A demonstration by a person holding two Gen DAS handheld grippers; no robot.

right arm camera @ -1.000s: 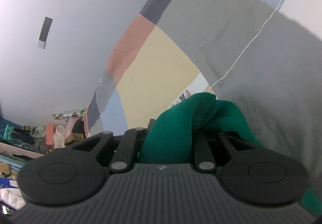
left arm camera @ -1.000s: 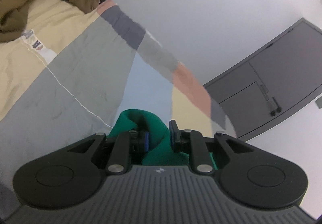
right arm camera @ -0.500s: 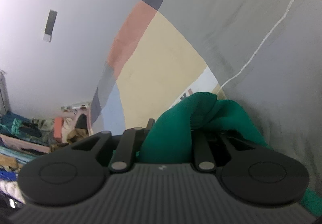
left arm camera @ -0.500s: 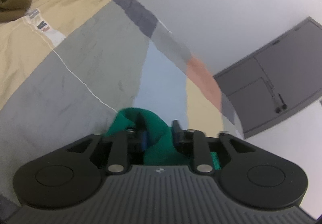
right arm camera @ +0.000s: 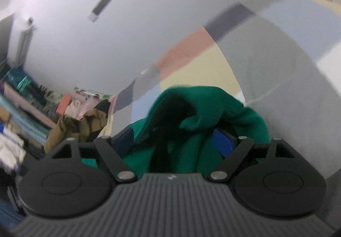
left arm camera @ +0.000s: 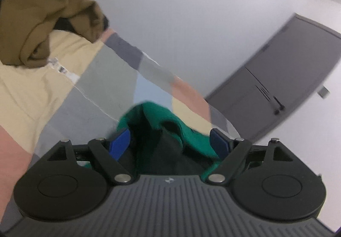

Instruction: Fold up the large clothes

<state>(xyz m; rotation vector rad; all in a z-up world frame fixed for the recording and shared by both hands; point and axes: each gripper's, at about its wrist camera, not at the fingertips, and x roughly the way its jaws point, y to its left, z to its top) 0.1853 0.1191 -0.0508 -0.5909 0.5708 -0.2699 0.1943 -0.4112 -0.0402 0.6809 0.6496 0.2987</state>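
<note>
A green garment (left arm camera: 162, 117) lies bunched between the spread blue pads of my left gripper (left arm camera: 169, 141), which is open. The same green garment (right arm camera: 198, 109) sits loose between the spread fingers of my right gripper (right arm camera: 177, 139), also open. Both rest over a patchwork cover (left arm camera: 70, 92) of cream, grey, pink and pale blue panels, seen too in the right wrist view (right arm camera: 266, 49). How far the green cloth spreads below the grippers is hidden.
A brown garment (left arm camera: 38, 13) is heaped at the upper left; it also shows in the right wrist view (right arm camera: 72, 128). A grey door (left arm camera: 283, 79) stands at the right. A cluttered pile of clothes (right arm camera: 19, 122) fills the room's left side.
Both grippers have opened and let go of the green garment, which now lies loose between their fingers. Both views have shifted and blurred with the motion.
</note>
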